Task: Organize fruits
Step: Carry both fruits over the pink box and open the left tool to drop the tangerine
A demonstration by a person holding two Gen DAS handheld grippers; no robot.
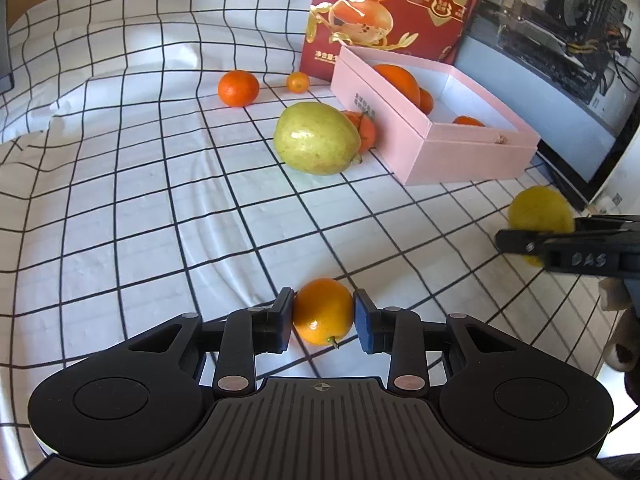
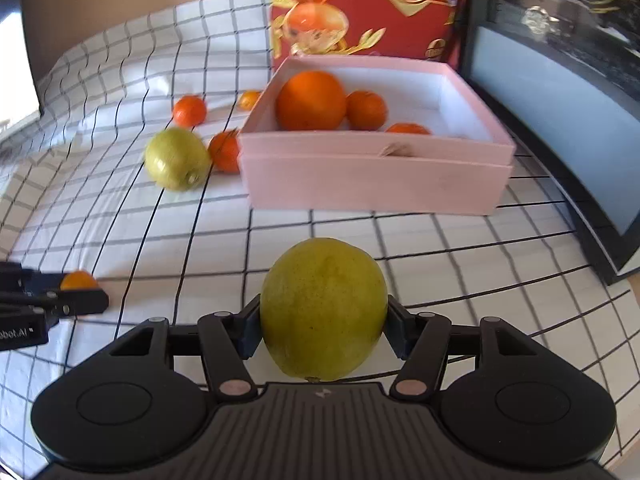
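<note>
The left claw was clenched on a small orange, its blue pads pressed to the fruit's two sides, just above the checked cloth that covered the desk. The right claw gripped a yellow-green lemon in the same way, pads tight against both flanks, near the desk's right edge.

Farther back, a pink box sat open toward the far right corner of the desk, with a large orange and two smaller ones inside. A green pear lay on the cloth just left of the box, with a mandarin wedged between the two. Two more small oranges rested nearer the far edge. A red carton printed with oranges stood upright behind the box, and a dark screen leaned at the right edge.
</note>
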